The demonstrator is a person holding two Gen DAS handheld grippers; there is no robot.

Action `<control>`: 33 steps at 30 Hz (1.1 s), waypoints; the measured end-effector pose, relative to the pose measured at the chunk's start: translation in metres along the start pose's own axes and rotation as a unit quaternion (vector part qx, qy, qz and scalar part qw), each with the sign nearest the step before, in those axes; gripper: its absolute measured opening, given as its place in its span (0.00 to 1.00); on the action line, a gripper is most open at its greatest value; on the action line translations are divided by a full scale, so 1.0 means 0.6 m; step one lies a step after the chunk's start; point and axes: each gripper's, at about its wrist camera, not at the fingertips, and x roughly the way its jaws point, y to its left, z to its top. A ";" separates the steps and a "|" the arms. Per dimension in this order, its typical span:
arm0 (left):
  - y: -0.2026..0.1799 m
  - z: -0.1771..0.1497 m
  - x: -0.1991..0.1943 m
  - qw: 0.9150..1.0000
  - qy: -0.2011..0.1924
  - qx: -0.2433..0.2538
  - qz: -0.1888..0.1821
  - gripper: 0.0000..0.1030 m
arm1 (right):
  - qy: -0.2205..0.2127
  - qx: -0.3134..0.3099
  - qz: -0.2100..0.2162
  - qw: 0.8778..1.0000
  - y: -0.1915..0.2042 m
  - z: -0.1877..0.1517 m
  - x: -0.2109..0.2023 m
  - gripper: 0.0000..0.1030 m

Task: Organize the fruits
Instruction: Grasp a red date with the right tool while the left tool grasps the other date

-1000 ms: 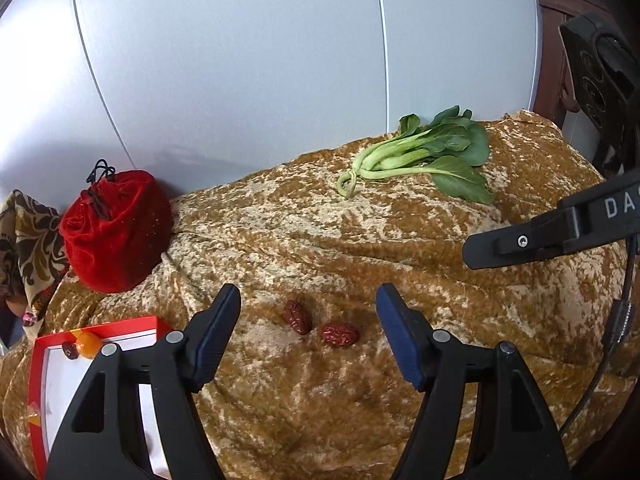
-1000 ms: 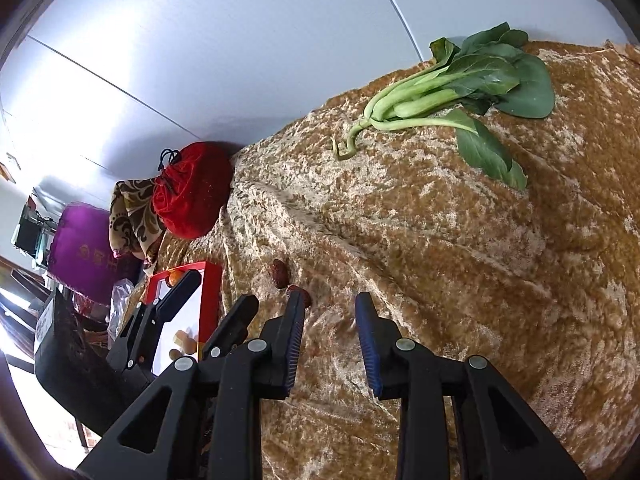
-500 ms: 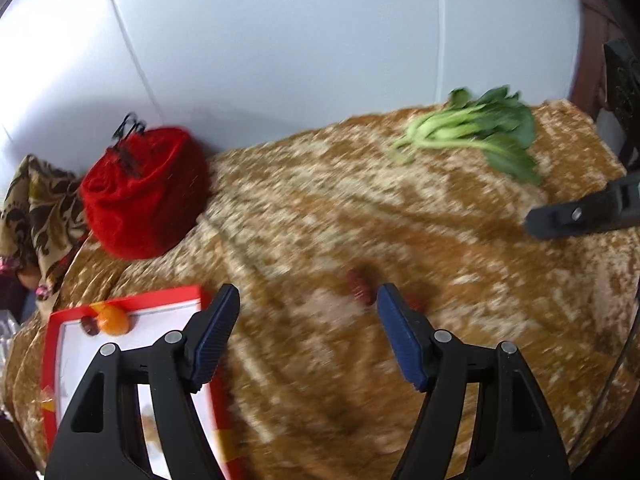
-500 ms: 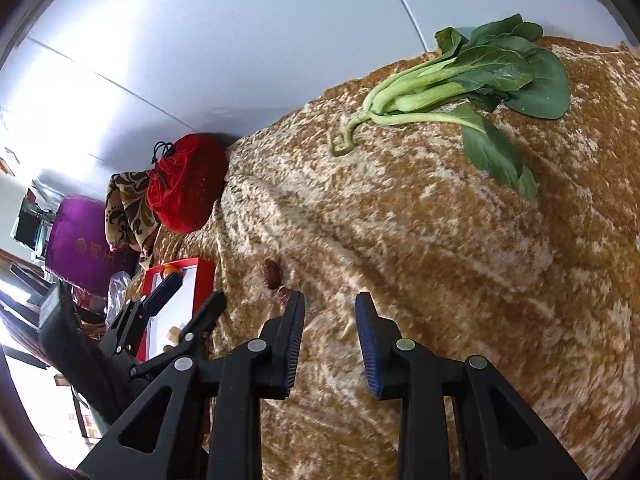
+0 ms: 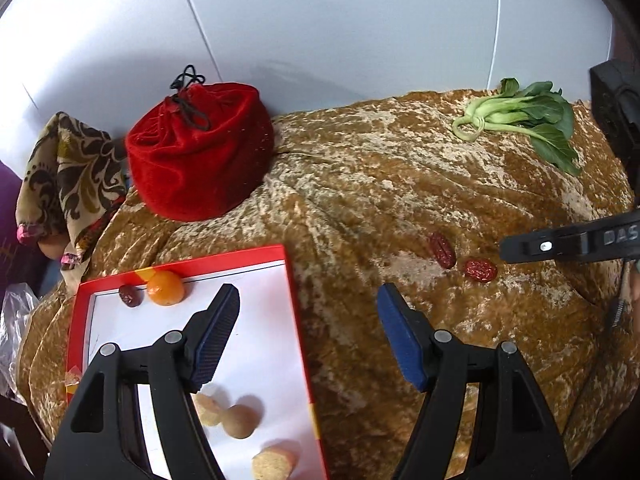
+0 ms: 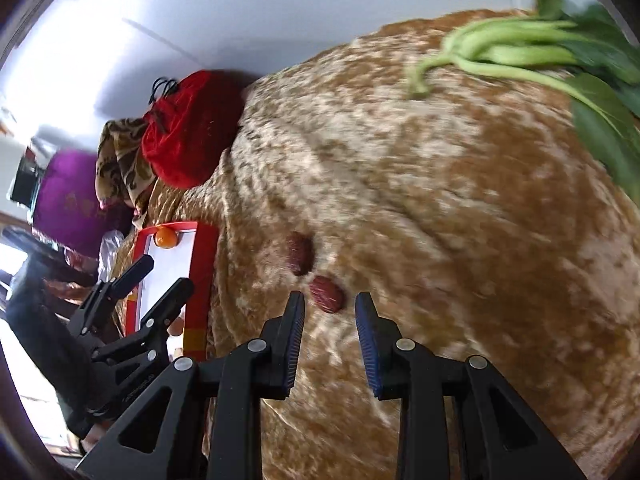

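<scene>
Two dark red dates lie on the golden-brown cloth: a long one (image 5: 442,250) (image 6: 299,253) and a rounder one (image 5: 480,270) (image 6: 326,294). My right gripper (image 6: 330,309) hangs low over the rounder date, which sits just ahead of its tips. Its jaws stand a narrow gap apart and do not touch the date. My left gripper (image 5: 308,304) (image 6: 166,274) is open and empty, with one finger over the red-rimmed white tray (image 5: 298,304). The tray holds an orange (image 5: 165,288), a date (image 5: 130,295) and several tan pieces (image 5: 240,420).
A red velvet drawstring pouch (image 5: 200,152) sits at the back left against the white wall, beside a patterned scarf (image 5: 68,176). A bunch of bok choy (image 5: 520,116) (image 6: 560,52) lies at the back right. The cloth drops away at the near and left edges.
My left gripper has swung left and now stands over the tray's right edge. My right gripper has come down and closer to the two dates. Neither gripper's opening has changed.
</scene>
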 end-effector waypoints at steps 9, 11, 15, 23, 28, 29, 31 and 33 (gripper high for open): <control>0.017 -0.001 -0.004 1.000 0.004 -0.021 -0.022 0.69 | 0.019 -0.032 -0.056 0.998 0.030 0.004 0.064 0.28; 0.012 0.003 -0.003 0.999 0.002 -0.019 -0.026 0.69 | 0.023 -0.035 -0.063 0.997 0.031 0.001 0.074 0.27; -0.004 0.008 0.007 0.999 0.006 -0.010 -0.031 0.69 | 0.013 -0.051 -0.092 0.994 0.038 -0.006 0.082 0.20; -0.045 0.024 0.038 0.998 0.004 -0.009 -0.067 0.69 | -0.031 0.024 -0.041 0.998 -0.008 0.002 0.002 0.19; -0.071 0.040 0.069 0.994 0.013 -0.046 -0.100 0.69 | -0.053 0.062 -0.019 0.997 -0.042 0.005 -0.041 0.19; -0.078 0.042 0.075 0.994 0.017 -0.047 -0.102 0.69 | -0.054 0.065 -0.015 0.996 -0.045 0.006 -0.045 0.19; -0.089 0.042 0.082 0.994 0.023 -0.044 -0.101 0.69 | -0.054 0.065 -0.015 0.996 -0.048 0.007 -0.048 0.19; -0.100 0.042 0.090 0.994 0.026 -0.042 -0.097 0.69 | -0.053 0.064 -0.014 0.996 -0.052 0.006 -0.051 0.19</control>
